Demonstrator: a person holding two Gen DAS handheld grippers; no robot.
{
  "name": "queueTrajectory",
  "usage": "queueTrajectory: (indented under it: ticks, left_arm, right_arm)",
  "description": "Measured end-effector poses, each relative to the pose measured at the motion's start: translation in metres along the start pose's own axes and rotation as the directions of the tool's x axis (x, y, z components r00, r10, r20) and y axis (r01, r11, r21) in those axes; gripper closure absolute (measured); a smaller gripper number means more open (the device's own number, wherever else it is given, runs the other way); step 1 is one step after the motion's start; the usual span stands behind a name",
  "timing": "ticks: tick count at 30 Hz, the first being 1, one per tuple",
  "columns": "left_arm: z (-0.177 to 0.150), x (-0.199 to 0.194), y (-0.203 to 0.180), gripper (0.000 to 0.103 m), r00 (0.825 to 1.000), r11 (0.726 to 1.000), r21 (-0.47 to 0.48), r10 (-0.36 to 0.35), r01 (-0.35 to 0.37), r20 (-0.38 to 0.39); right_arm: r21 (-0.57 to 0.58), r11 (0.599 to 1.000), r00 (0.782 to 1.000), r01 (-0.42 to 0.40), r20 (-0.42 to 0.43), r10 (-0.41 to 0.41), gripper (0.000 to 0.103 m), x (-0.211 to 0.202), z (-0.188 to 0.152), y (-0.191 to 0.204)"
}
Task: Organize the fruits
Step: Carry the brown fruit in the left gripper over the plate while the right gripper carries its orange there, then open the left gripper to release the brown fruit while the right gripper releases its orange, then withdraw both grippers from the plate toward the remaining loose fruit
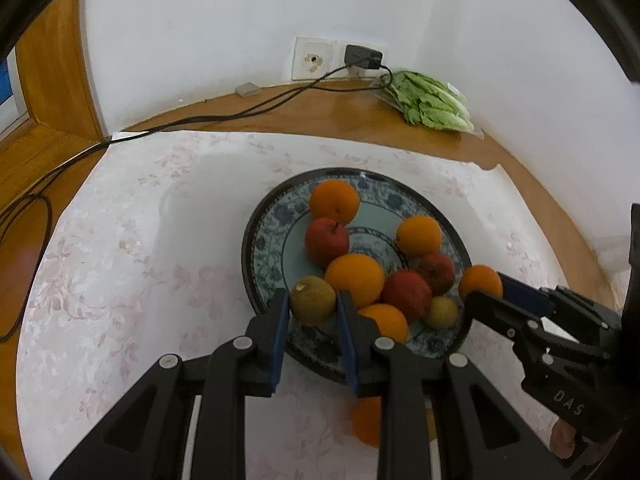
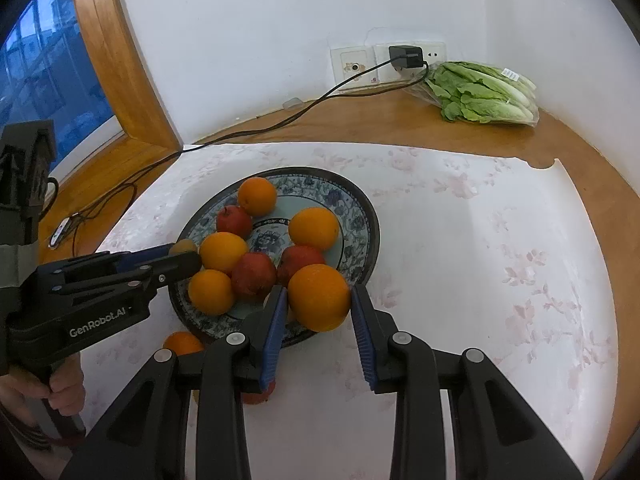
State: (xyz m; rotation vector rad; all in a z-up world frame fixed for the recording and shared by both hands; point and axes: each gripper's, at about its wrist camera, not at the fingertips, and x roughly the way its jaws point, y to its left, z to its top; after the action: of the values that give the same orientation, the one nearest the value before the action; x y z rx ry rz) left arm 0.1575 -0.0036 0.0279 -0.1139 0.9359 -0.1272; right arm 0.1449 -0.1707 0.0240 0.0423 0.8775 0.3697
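My left gripper (image 1: 313,300) clamps a kiwi (image 1: 312,299) | right gripper (image 2: 319,298) clamps an orange (image 2: 319,297), both over the plate (image 1: 400,196) | plate mostly filled | another orange (image 2: 183,343) waits beside the plate

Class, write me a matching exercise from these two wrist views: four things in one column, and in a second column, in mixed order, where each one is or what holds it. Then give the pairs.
Things:
1. greenish-brown fruit
2. large orange
3. bagged lettuce
4. black charger

Places:
A. plugged into the wall socket
B. between the fingers of the right gripper
C. lying on the wooden tabletop by the wall
D. between the fingers of the left gripper

Pairs: 1-D, 2-B, 3-C, 4-A
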Motion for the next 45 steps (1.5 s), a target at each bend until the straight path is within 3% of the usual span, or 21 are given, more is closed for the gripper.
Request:
queueTrajectory:
  ticks: [18, 30, 45]
  left_arm:
    - [0.004, 0.01, 0.008, 0.078, 1.0, 1.0, -0.003, 0.01, -0.01, 0.009]
    - [0.0, -0.005, -0.002, 0.057, 1.0, 0.999, 0.037, 0.025, -0.025, 0.003]
    - [-0.025, -0.029, -0.012, 0.056, 1.0, 1.0, 0.024, 0.004, -0.004, -0.022]
  right_arm:
    - [0.023, 1.0, 1.0, 0.001, 0.005, -0.002, 0.067, 0.009, 0.001, 0.0]
    - [0.044, 0.999, 0.999, -0.002, 0.041, 0.0, 0.058, -0.011, -0.002, 0.0]
    - [0.051, 0.998, 0.999, -0.036, 0.019, 0.035, 0.056, -0.037, -0.017, 0.009]
